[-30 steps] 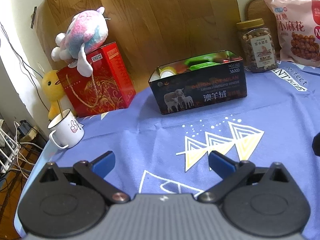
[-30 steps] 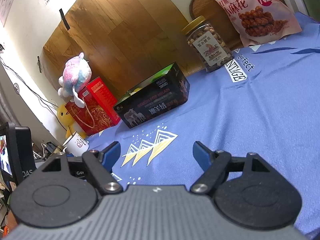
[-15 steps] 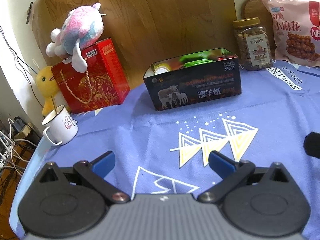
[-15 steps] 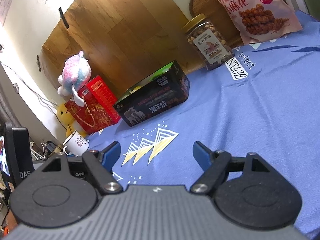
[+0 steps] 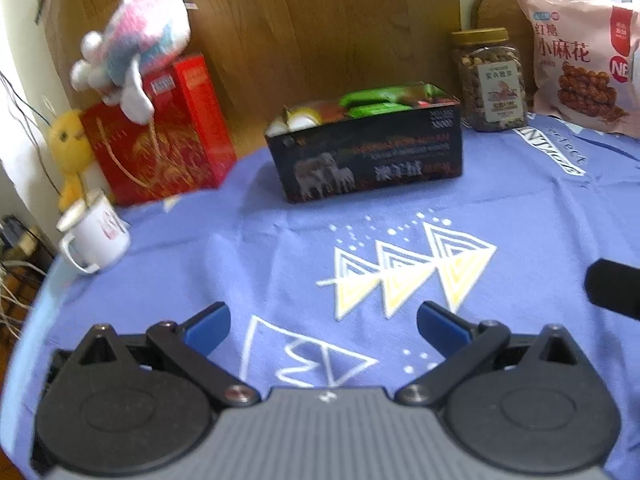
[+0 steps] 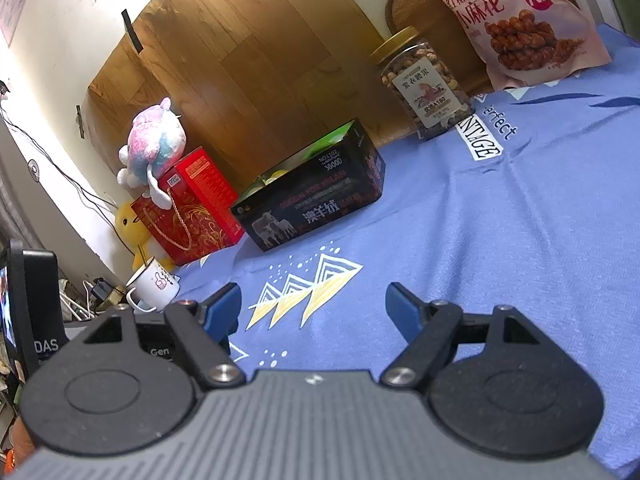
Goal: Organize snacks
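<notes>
On the tabletop (image 5: 280, 240), the open black box (image 5: 372, 160) holds green and yellow snack packets; beside it stand a nut jar (image 5: 490, 80) and pink snack bag (image 5: 576, 64). Both the left gripper (image 5: 322, 320) and right gripper (image 6: 312, 304) have jaws apart, empty.

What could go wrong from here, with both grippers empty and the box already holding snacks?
The black box already looks nearly full, so adding the jar or the pink bag may not fit. The jar is tall and stands close to the bag; a wide approach by the right gripper could tip it. The blue cloth shows creases, so dragging anything may bunch it.
</notes>
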`<state>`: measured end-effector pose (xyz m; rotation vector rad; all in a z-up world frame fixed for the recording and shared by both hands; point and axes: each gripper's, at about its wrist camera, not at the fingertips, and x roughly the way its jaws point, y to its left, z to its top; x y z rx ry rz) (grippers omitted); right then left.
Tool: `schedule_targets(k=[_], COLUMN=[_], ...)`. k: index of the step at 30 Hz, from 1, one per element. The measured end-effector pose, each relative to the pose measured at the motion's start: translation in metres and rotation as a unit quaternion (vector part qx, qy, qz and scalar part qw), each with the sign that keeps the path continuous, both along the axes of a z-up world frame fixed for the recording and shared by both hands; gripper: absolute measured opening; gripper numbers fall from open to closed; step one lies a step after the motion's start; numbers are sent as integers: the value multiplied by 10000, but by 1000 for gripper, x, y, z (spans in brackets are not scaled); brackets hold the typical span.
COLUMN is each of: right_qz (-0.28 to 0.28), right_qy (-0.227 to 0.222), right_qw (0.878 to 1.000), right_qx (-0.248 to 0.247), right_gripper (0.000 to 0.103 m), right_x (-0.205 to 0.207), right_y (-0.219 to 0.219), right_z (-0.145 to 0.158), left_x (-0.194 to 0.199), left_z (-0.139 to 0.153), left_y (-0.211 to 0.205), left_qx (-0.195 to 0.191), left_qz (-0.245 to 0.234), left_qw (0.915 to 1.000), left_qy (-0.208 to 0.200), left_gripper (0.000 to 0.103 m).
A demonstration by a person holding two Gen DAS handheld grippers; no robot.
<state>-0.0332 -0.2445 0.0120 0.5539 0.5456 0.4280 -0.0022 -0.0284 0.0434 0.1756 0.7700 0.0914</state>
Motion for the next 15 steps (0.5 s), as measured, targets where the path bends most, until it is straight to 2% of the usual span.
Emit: schedule_targets(k=[2, 9, 15], right_qz=[-2, -25, -7], right_qy=[15, 36, 48], right_qw=[10000, 10000, 10000], right_qx=[-14, -16, -17], right_gripper=[81, 81, 81], right_x=[0, 1, 1], right_y=[0, 0, 1], right_z=[-1, -1, -1], left_x=[0, 0, -1], left_z=[-1, -1, 1], left_y=[0, -1, -3], left_qx=[-98, -91, 184], left_qz=[-41, -48, 62], left_qw=[9999, 9999, 9998], left_qy=[77, 87, -105], left_gripper=[103, 103, 103])
